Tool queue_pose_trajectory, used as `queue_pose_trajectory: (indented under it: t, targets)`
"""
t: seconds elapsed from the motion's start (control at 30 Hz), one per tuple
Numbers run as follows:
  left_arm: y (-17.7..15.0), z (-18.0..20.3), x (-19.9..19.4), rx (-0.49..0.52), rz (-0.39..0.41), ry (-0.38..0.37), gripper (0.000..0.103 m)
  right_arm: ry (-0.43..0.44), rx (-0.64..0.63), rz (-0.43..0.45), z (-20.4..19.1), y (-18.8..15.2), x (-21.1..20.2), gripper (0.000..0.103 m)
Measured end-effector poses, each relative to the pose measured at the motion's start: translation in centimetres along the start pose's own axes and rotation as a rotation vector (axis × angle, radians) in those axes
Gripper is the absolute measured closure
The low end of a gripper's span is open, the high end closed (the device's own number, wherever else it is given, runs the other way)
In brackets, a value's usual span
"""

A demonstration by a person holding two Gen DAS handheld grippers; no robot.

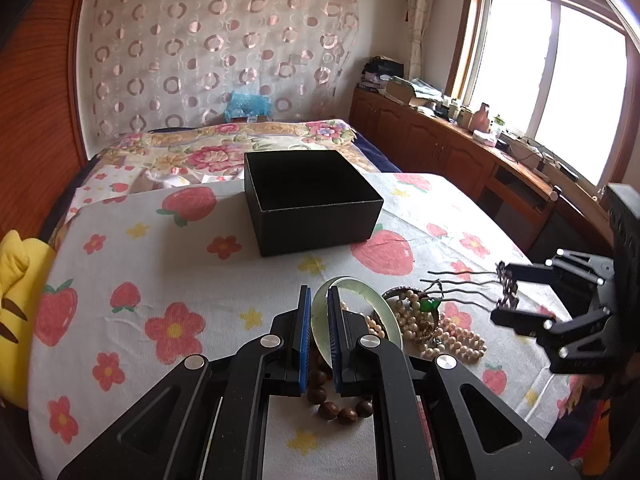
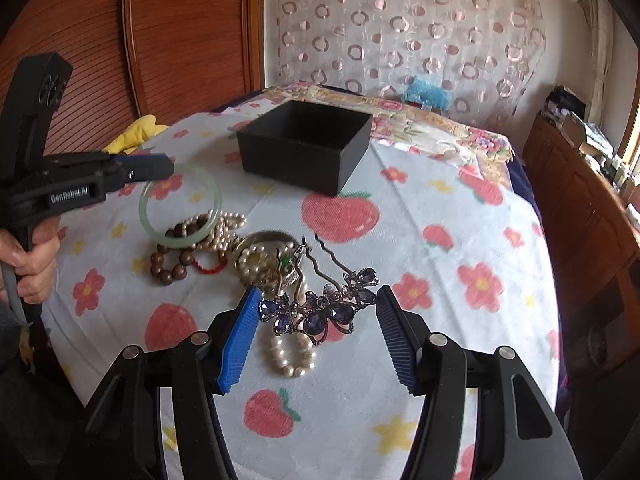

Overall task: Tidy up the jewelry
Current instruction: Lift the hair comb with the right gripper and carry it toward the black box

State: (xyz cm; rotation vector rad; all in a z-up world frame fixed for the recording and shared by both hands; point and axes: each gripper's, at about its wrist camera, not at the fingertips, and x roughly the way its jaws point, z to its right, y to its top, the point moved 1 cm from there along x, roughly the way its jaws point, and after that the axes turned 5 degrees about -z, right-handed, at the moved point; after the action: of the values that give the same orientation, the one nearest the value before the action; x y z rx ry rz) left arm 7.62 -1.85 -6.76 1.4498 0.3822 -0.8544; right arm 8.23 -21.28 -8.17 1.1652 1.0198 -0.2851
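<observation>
An open black box (image 1: 312, 200) (image 2: 306, 144) stands on the strawberry-print cloth. Near me lies a jewelry pile: a pale green jade bangle (image 1: 356, 316) (image 2: 180, 204), a brown wooden bead bracelet (image 1: 340, 406) (image 2: 172, 256), pearl strands (image 1: 456, 338) (image 2: 290, 354) and a purple butterfly hairpin (image 2: 320, 312) (image 1: 506, 284). My left gripper (image 1: 319, 340) (image 2: 160, 168) is shut on the bangle's rim. My right gripper (image 2: 316, 332) (image 1: 506, 292) is open, its fingers either side of the hairpin's butterfly head.
A yellow plush (image 1: 16, 300) lies at the left edge of the bed. A flowered quilt (image 1: 224, 148) lies behind the box. Wooden cabinets (image 1: 460, 148) with clutter run along the right under the window.
</observation>
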Motion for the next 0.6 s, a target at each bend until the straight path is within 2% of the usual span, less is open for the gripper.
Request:
queue_pose_trajectory:
  t: [0.6]
  targets:
    - [0.2, 0.1, -0.1, 0.0, 0.004, 0.003, 0.096, -0.015, -0.03, 0.077, 0.2, 3.0, -2.6, 0.042]
